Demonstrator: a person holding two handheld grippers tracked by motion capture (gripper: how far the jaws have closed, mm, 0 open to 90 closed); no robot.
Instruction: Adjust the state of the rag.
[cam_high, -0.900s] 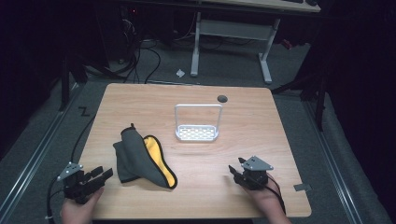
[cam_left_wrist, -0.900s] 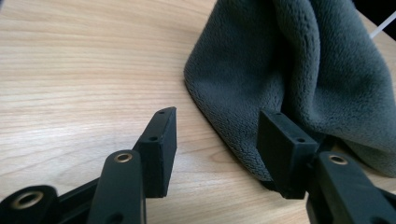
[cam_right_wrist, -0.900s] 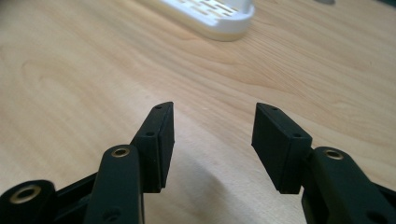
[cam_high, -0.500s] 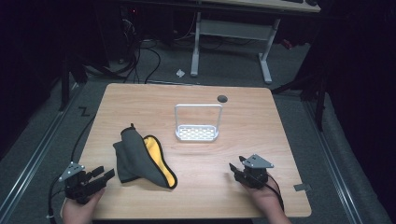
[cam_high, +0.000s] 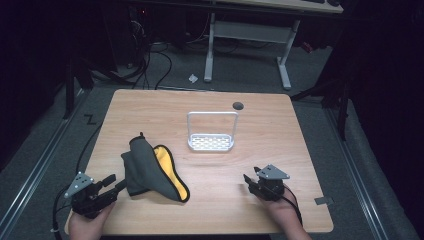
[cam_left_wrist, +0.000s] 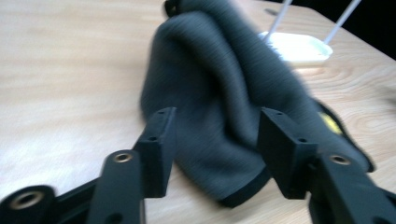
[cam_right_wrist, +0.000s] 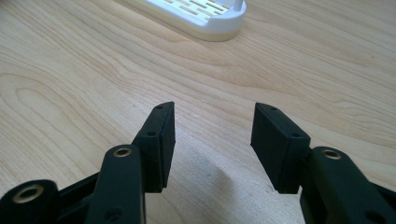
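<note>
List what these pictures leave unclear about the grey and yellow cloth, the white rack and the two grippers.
- Cloth: its underside is folded under; in the left gripper view it is blurred, and the yellow lining is mostly covered.
- White rack: cut off by the top edge in the right gripper view; handle out of frame.
- Left gripper: whether the open jaws touch the cloth, blur hides.
- Right gripper: open over bare table.

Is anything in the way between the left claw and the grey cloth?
No. The left gripper has open jaws right at the near edge of the grey cloth, with only bare table around. The white rack stands farther back, out of the way.
</note>
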